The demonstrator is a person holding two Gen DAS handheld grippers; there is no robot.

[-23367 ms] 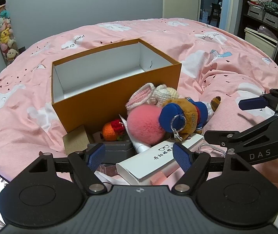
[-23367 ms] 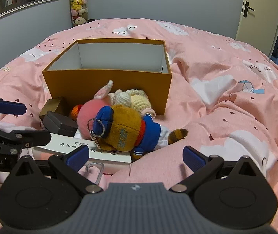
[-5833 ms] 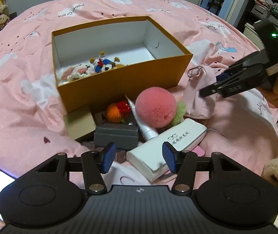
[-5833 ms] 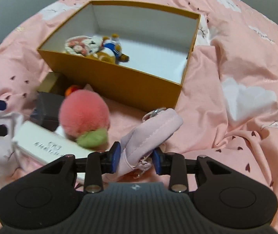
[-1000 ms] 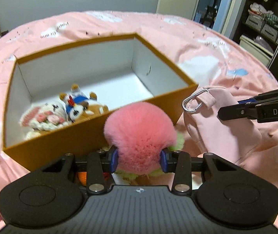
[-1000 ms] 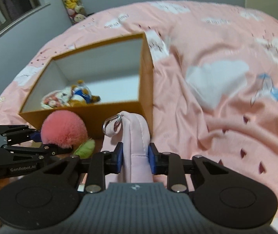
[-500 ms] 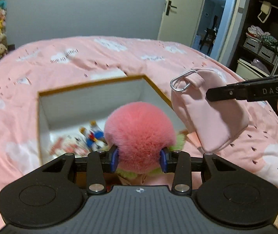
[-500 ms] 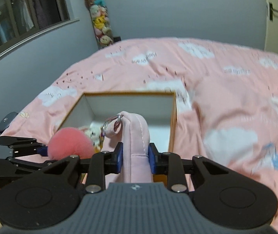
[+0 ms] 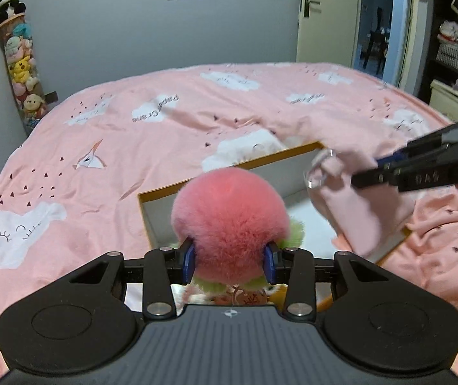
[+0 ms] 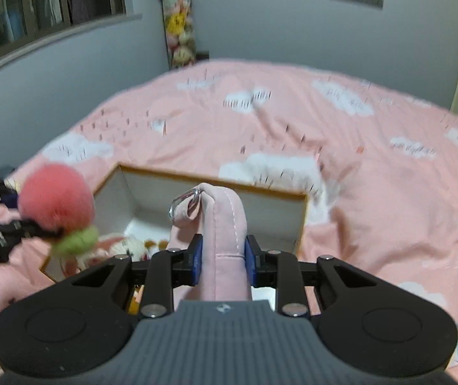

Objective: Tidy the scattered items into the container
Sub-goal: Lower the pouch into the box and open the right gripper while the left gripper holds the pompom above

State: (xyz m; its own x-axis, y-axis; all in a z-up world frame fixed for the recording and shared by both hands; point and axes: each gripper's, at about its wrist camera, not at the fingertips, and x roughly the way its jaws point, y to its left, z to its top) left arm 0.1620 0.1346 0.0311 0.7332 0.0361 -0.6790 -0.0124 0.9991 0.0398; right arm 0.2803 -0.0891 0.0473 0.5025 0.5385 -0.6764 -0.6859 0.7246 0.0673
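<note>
**Both hand-held grippers loaded, above the open box**

Left hand-held gripper (image 9: 229, 263): blue pads pressed into the two sides of the pink pompom (image 9: 229, 221). The fluffy ball bulges above the pads; green fringe shows at its lower edges. In the right wrist view the same pompom (image 10: 56, 196) hangs over the left end of the box, green tuft underneath.

Right hand-held gripper (image 10: 223, 256): narrow, pads clamped on the pink pouch (image 10: 225, 224). The pouch stands up between the pads, its top folded over to the left, with a metal clip ring (image 10: 184, 203) at the fold. In the left wrist view the pouch (image 9: 357, 205) dangles from the gripper's tips, over the right end of the box; that part of the frame is blurred.

Orange box (image 10: 303, 221): open, white inside, resting on the bed. Both held items are above its opening, not touching its walls as far as can be seen. Small plush toys (image 10: 132, 244) lie on the box floor at its near left corner, partly hidden by the gripper body.

Bed (image 9: 132, 134): pink cover with white clouds, reaching from the box to the far edge.

Beyond the bed: grey wall, a column of stuffed toys (image 9: 20, 61) in the far left corner, a door (image 9: 328, 16) far right.
</note>
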